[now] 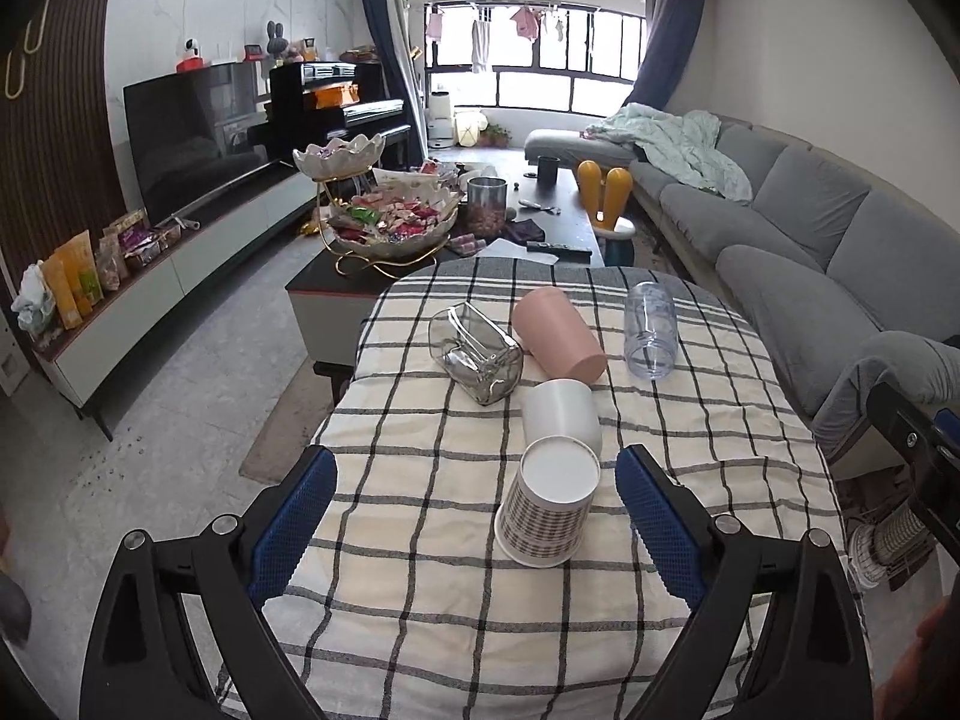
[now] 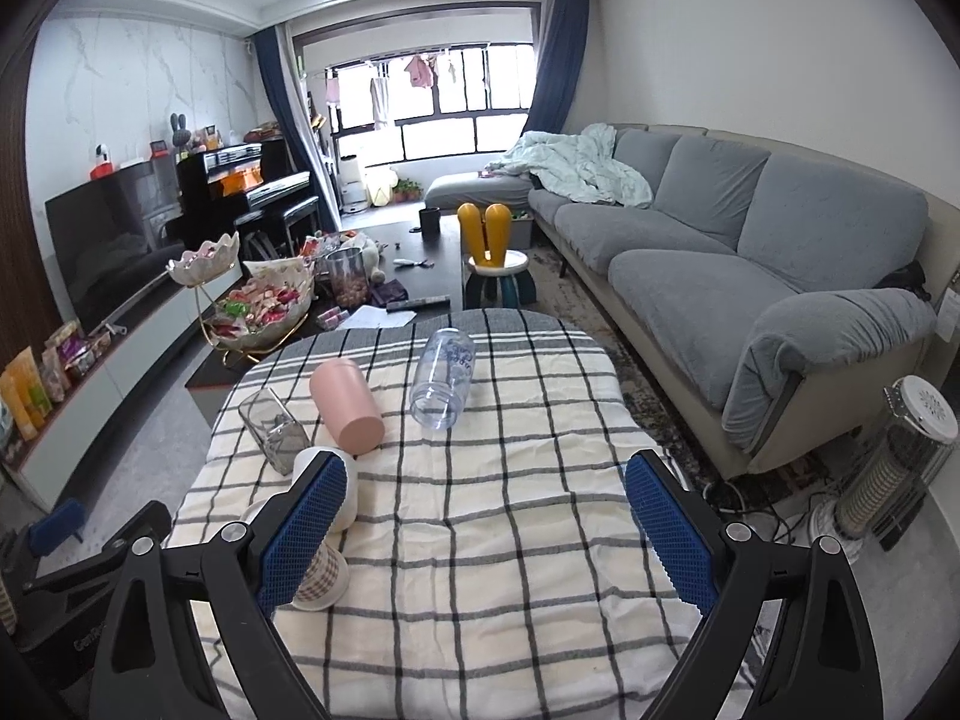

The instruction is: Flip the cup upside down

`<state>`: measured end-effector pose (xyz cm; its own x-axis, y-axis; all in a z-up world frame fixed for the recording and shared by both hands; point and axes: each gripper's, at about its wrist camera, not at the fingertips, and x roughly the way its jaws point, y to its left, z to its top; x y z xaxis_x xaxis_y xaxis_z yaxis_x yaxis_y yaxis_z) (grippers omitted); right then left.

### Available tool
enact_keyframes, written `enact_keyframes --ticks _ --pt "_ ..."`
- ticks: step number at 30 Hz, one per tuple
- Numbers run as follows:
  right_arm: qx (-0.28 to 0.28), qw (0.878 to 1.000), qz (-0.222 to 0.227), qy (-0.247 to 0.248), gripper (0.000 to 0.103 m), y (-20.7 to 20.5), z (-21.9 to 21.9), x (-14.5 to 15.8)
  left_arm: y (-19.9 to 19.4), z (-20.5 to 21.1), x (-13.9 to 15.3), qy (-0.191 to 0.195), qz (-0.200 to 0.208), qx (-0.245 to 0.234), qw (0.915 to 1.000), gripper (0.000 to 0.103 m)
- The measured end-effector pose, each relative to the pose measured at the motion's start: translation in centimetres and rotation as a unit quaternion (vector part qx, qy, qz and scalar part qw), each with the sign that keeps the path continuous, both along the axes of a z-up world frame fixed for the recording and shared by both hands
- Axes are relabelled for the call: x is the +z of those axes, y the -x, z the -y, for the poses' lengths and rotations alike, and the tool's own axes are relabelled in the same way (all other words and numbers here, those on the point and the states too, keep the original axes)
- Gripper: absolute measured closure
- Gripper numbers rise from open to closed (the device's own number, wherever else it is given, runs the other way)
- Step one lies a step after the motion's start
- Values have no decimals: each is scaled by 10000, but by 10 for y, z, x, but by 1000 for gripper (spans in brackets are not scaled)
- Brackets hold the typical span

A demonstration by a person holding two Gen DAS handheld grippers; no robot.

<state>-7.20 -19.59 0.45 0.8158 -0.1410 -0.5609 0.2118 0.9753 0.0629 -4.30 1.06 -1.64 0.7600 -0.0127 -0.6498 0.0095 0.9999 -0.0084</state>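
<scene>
A checked paper cup [image 1: 547, 503] stands upside down on the checked tablecloth [image 1: 420, 588], between the fingers of my open, empty left gripper [image 1: 477, 474]. A white cup [image 1: 561, 414] stands upside down just behind it. A pink cup [image 1: 558, 336], a clear plastic cup [image 1: 651, 324] and a square glass cup [image 1: 477, 354] lie on their sides farther back. My right gripper [image 2: 483, 483] is open and empty over the cloth; the checked cup [image 2: 321, 576] and white cup [image 2: 348, 498] sit behind its left finger. The pink cup [image 2: 348, 414] and clear cup [image 2: 444, 384] lie ahead.
A coffee table with a snack stand [image 1: 390, 210] and a jar stands beyond the table. A grey sofa [image 2: 750, 252] runs along the right. A TV cabinet [image 1: 180, 276] is on the left. A heater [image 2: 894, 468] stands on the floor at right.
</scene>
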Motion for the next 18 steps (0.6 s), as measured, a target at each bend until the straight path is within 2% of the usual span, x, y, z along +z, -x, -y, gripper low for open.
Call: enact_keyframes --ticks 18 --pt "63 9999 91 67 8 3 -4 6 2 0 4 19 54 46 10000 4"
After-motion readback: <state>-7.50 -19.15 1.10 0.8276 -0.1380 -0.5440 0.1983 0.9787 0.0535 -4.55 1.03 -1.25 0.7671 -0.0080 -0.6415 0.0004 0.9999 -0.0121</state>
